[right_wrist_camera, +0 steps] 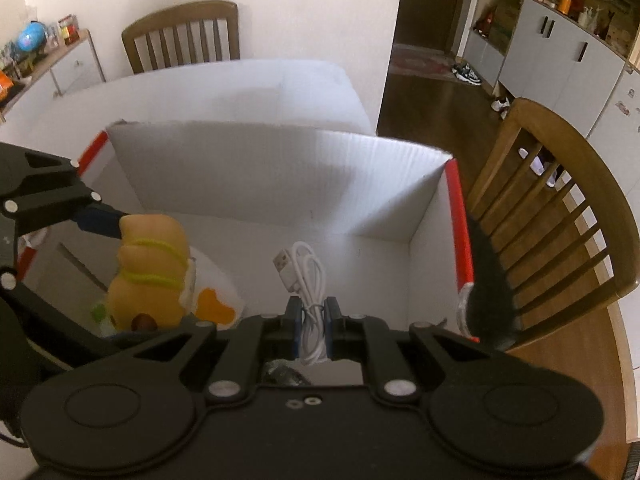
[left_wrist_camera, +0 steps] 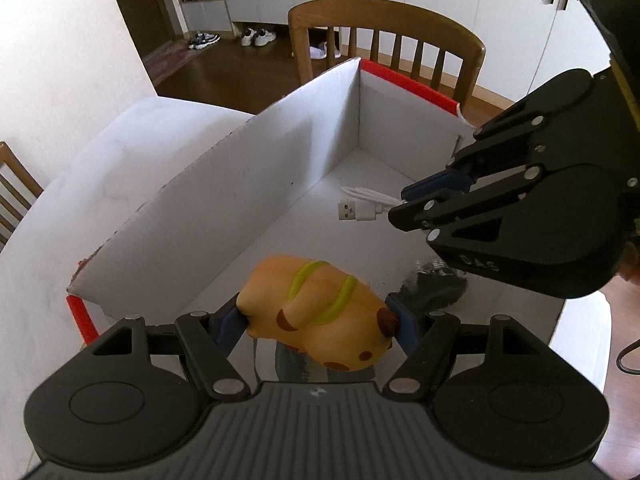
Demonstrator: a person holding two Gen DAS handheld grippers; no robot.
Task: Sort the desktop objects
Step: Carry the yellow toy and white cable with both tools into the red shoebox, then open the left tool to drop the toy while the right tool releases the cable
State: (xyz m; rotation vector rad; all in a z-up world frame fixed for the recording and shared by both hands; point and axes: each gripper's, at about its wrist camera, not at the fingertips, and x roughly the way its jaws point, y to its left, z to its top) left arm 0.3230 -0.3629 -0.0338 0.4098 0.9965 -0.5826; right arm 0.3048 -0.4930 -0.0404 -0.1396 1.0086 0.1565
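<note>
My left gripper (left_wrist_camera: 318, 322) is shut on an orange soft toy dog (left_wrist_camera: 320, 304) with green stripes and brown spots, its blue pads pressing both ends. The toy hangs over the inside of a white cardboard box (left_wrist_camera: 240, 184) with red corner strips. My right gripper (right_wrist_camera: 312, 320) is shut on a coiled white USB cable (right_wrist_camera: 306, 276), whose plug sticks out ahead over the box floor. In the left wrist view the right gripper (left_wrist_camera: 404, 204) reaches in from the right with the cable (left_wrist_camera: 360, 208). The right wrist view shows the toy (right_wrist_camera: 148, 264) at the left, over the same box (right_wrist_camera: 280, 172).
A dark crumpled item (left_wrist_camera: 436, 288) lies on the box floor, and a white and orange piece (right_wrist_camera: 216, 300) lies under the toy. Something black and fuzzy (right_wrist_camera: 488, 280) hangs on the box's right rim. Wooden chairs (left_wrist_camera: 384, 40) (right_wrist_camera: 560, 208) stand around the white table (left_wrist_camera: 80, 184).
</note>
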